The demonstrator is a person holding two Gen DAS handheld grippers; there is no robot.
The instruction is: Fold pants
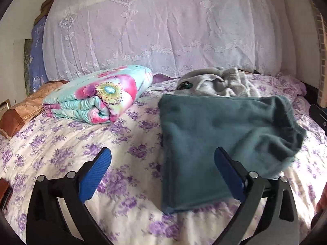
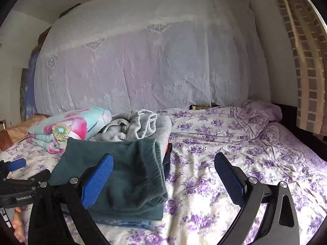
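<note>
L: folded quilt (image 1: pixel 100 94) far left on bed (image 1: pixel 126 138) | L gripper (image 1: pixel 162 159) jaws spread, empty | ctr: teal pants (image 1: pixel 214 138) already folded into a compact stack, maybe a last tidy left | grey clothes (image 2: pixel 139 126) behind | R gripper (image 2: pixel 163 163) jaws spread, empty | containers: none seen

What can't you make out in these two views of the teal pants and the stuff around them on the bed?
- Teal pants: near edge hidden behind the right gripper in the right wrist view; right edge blurred in the left wrist view.
- Red item: only a sliver shows behind the pants in the right wrist view.
- Grey garment: crumpled, its type unclear in both views.
- Left gripper: jaws open.
</note>
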